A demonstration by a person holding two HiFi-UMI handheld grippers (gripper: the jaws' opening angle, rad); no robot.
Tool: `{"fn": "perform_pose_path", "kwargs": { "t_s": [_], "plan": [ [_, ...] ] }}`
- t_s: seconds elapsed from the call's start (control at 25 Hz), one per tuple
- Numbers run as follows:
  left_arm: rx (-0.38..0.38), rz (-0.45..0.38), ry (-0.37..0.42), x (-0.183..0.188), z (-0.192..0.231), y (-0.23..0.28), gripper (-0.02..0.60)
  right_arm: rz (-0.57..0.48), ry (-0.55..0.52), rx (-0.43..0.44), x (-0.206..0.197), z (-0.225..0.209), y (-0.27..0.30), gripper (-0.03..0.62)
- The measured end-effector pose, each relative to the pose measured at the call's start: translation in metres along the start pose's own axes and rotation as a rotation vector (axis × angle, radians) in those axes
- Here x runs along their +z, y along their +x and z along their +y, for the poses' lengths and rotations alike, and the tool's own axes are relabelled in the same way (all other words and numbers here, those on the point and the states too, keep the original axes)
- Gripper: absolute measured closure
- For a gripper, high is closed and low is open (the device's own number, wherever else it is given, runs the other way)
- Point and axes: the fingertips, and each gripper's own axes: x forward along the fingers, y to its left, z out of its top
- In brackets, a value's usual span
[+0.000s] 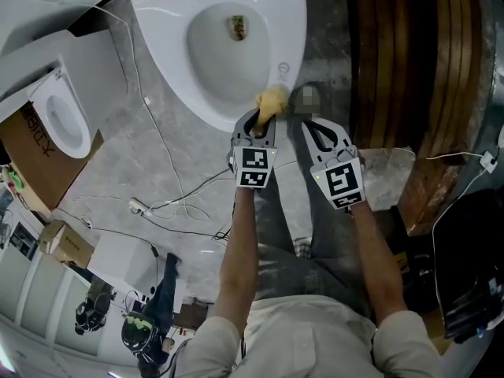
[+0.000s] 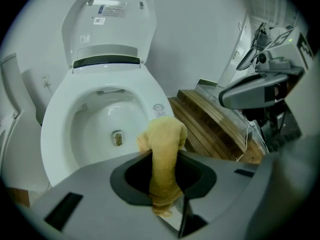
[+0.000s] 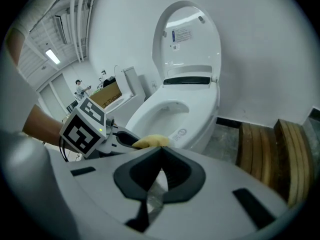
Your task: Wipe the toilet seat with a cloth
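**Yellow cloth [image 1: 273,99] at the seat [image 1: 293,30] front**

The left gripper [image 2: 165,159] has its jaws clamped on the cloth — the free end lies on the seat's front rim. The right gripper [image 3: 161,156] hangs just beside it — jaws together, holding nothing.
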Motion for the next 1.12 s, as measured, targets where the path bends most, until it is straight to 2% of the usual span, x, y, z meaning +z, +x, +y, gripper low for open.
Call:
{"fn": "perform_pose_path", "kwargs": {
  "t_s": [1.12],
  "plan": [
    [-0.159, 0.045, 0.173, 0.06, -0.005, 0.039, 0.465, -0.025, 0.16, -0.163, 0.005, -0.03, 0.009, 0.586]
  ]
}}
